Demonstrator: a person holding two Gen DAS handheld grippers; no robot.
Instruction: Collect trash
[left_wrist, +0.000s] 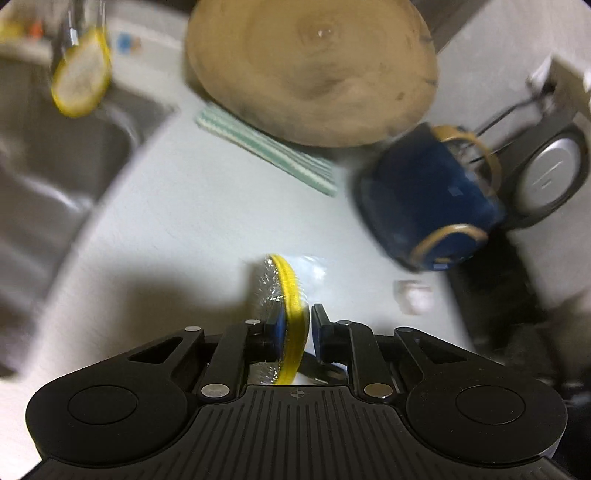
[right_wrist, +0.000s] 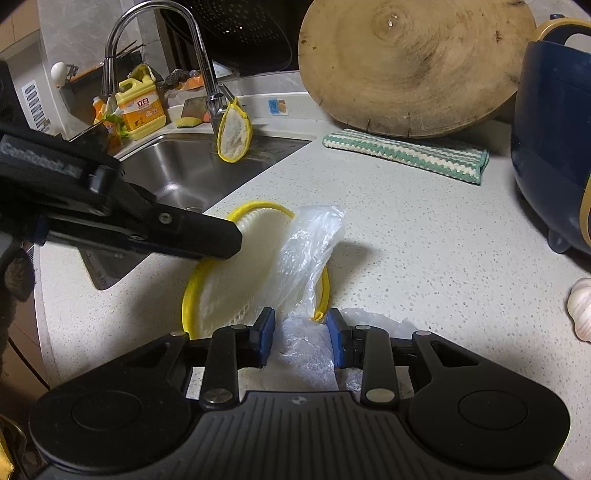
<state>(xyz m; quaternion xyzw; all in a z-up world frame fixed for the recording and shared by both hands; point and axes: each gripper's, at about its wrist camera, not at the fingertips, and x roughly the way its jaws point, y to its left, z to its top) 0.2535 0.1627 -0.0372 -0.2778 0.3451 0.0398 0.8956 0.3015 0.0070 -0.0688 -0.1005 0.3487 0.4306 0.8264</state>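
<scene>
Left gripper (left_wrist: 293, 332), nearly closed, pinches the yellow-rimmed mesh pouch (left_wrist: 288, 295) by its edge. Right gripper (right_wrist: 301, 338), partly open, has the plastic bag (right_wrist: 310, 251) between its jaws, grip uncertain. Recommend holding the pouch steady and feeding the bag in slowly.
</scene>
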